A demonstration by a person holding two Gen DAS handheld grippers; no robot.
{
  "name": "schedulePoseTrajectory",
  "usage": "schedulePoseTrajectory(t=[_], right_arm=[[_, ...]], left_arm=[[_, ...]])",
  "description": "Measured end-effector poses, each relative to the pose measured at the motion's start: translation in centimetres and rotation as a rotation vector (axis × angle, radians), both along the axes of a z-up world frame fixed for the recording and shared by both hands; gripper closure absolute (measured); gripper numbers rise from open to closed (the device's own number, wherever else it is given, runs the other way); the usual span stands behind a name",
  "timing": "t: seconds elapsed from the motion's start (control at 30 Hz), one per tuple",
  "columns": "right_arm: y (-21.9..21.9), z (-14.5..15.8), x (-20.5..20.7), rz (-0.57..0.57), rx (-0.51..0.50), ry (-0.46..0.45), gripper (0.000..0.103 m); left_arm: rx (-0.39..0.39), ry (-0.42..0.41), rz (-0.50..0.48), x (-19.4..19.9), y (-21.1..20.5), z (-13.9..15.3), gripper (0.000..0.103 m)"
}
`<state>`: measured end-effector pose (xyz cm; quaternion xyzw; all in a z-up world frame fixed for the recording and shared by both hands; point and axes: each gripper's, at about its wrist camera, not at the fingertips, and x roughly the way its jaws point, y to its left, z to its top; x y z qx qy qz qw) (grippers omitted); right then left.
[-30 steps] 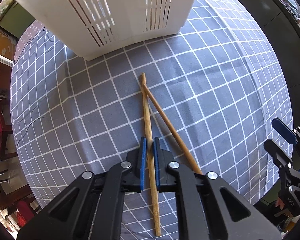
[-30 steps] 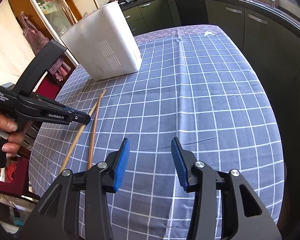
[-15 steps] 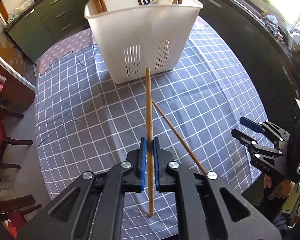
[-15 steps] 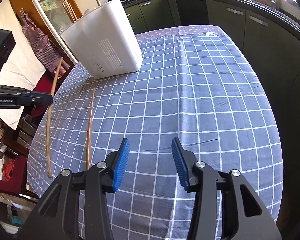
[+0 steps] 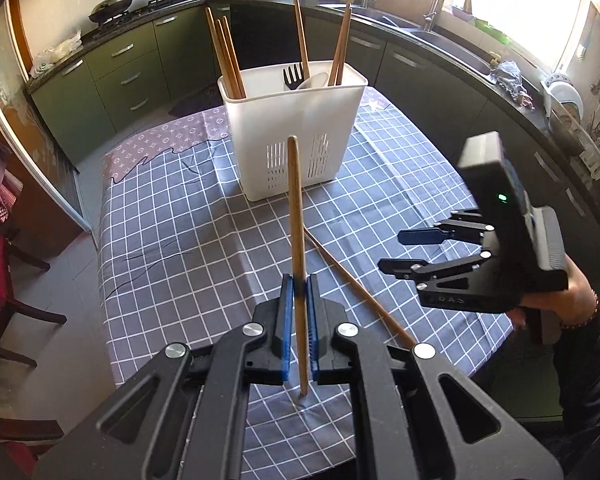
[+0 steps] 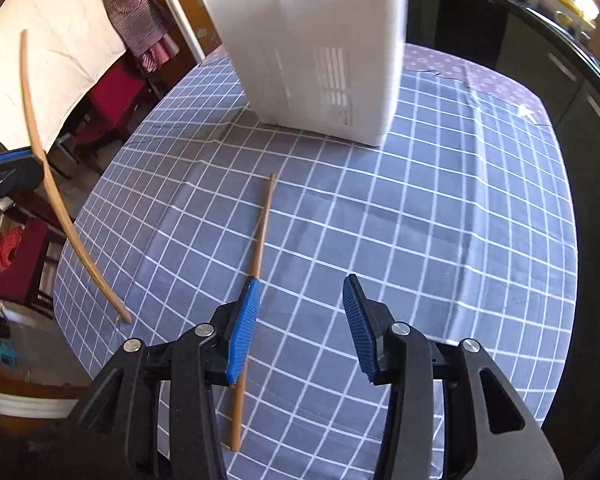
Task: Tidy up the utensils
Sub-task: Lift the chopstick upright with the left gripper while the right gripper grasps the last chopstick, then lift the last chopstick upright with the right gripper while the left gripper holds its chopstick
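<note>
Left gripper [image 5: 298,322] is clamping a light, stiff chopstick [image 5: 296,216] mid-shaft near the caddy [image 5: 300,128]; right gripper [image 6: 300,324], jaws apart and just narrowing, is nearing another chopstick [image 6: 260,240].

Left tool [image 5: 298,320] clamped tight, angled downward; right tool [image 6: 300,320] narrowing, nothing between its pads.

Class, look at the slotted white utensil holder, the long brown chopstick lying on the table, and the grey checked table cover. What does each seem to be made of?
Slotted white utensil holder: probably moulded plastic, with a smooth matte skin and clean vent slots. Long brown chopstick lying on the table: likely wood or bamboo, tan, unpainted and dull. Grey checked table cover: a thin printed sheet that creases softly, perhaps cloth or vinyl; the pictures leave that open.
</note>
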<state>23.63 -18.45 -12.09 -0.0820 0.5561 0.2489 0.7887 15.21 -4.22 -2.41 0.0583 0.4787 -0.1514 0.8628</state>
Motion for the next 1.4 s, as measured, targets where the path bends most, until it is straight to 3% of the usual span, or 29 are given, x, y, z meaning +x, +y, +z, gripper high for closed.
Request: schedulePoseTrajectory(t=[0.2, 0.37, 0.7, 0.87, 1.07, 1.4], right_arm=[[4.2, -1.8, 2.7, 0.074, -0.113, 0.130, 0.073], [5.9, -3.5, 3.8, 0.085, -0.171, 0.188, 0.079], [8.7, -4.1, 3.5, 0.093, -0.267, 0.163, 0.081], [10.1, -4.2, 2.3, 0.093, -0.253, 0.154, 0.092], [9.4, -3.6, 1.6, 0.080, -0.210, 0.142, 0.096], [4.8, 5.0, -2.6, 0.064, 0.007, -0.043, 0.096]], left_arm=[[0.004, -0.023, -0.029, -1.5, 0.3, 0.4, 0.096], [0.015, -0.047, -0.049, -2.4, 0.4, 0.5, 0.096], [0.021, -0.065, -0.065, -2.8, 0.6, 0.5, 0.096], [0.017, -0.070, -0.064, -2.9, 0.9, 0.5, 0.096], [0.018, -0.076, -0.064, -3.3, 0.9, 0.5, 0.096], [0.028, -0.079, -0.051, -3.4, 1.4, 0.5, 0.096]])
